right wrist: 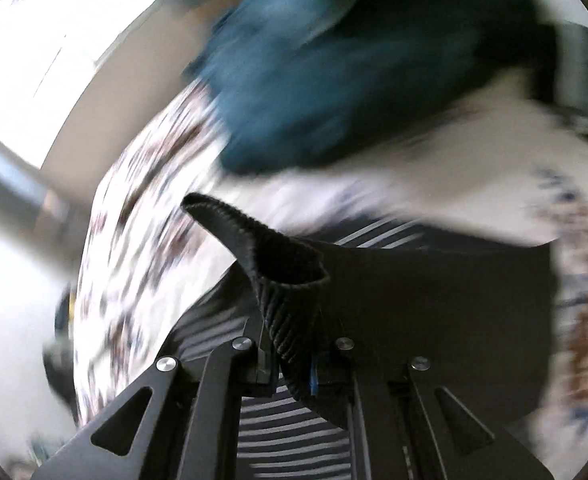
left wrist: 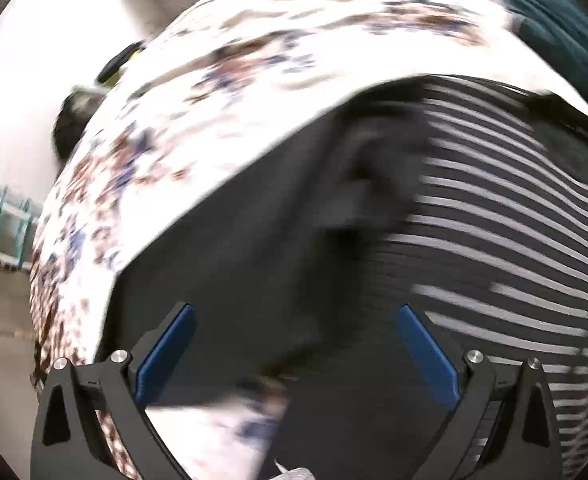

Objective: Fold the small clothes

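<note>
Right wrist view, right gripper (right wrist: 291, 364) clamped on black ribbed cuff (right wrist: 281, 280), left gripper (left wrist: 294, 356) apart, surroundings blurred

- A floral cloth (left wrist: 221, 92), white with brown and blue blotches, covers the surface and fills much of both views; motion blur smears its print.
- A bright white wall (left wrist: 21, 92) stands at the left of the left wrist view.
- A teal-framed rack (left wrist: 7, 216) shows small at that view's left edge, above a grey floor (left wrist: 1, 320).
- A dark object with a yellow spot (left wrist: 119, 64) pokes out past the cloth's far left edge; too blurred to identify.
- A bright window (right wrist: 53, 36) glares at the upper left of the right wrist view.
- A grey bar (right wrist: 17, 204) crosses below the window, blurred.
</note>
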A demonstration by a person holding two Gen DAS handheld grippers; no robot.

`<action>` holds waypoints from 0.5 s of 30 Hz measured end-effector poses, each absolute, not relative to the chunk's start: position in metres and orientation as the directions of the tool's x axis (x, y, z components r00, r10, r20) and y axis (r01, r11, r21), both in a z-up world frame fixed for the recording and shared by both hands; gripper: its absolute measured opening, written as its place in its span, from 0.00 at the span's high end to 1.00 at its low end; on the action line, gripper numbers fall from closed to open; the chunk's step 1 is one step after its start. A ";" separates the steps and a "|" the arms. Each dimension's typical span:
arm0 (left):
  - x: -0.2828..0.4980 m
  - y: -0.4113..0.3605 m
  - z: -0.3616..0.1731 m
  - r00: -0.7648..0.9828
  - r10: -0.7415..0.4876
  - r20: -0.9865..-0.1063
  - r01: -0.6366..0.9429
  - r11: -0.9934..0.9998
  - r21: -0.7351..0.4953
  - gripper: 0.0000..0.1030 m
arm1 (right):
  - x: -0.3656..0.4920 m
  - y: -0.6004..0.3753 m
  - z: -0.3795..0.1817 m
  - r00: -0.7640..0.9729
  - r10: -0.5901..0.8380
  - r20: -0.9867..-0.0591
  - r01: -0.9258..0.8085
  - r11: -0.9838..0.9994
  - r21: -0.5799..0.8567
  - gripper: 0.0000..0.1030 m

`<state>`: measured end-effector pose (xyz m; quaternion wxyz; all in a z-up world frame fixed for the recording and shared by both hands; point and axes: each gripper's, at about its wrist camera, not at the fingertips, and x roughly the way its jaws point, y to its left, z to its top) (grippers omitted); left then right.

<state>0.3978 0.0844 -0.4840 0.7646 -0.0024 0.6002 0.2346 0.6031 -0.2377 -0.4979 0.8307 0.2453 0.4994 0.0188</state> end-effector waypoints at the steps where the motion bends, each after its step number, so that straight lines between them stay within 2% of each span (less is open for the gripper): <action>1: 0.393 0.103 -0.485 0.157 0.366 -0.917 -0.385 0.878 0.284 0.00 | 0.610 -0.194 -0.513 0.469 0.287 -0.835 0.173 0.898 0.405 0.89; 7: 0.367 0.180 -0.493 0.107 0.397 -0.912 -0.474 0.826 0.304 0.00 | 0.608 -0.006 -0.589 0.315 0.294 -0.903 -0.034 0.954 0.299 0.90; 11: 0.364 0.202 -0.495 0.101 0.393 -0.914 -0.494 0.817 0.297 0.00 | 0.602 0.035 -0.618 0.240 0.303 -0.922 -0.084 0.953 0.291 0.90; 14: 0.368 0.202 -0.490 0.112 0.375 -0.920 -0.497 0.823 0.275 0.00 | 0.613 0.022 -0.630 0.147 0.379 -0.914 -0.051 0.925 0.375 0.78; 15: 0.372 0.200 -0.485 0.134 0.360 -0.923 -0.497 0.831 0.251 0.00 | 0.613 0.006 -0.628 0.122 0.442 -0.889 -0.021 0.896 0.443 0.64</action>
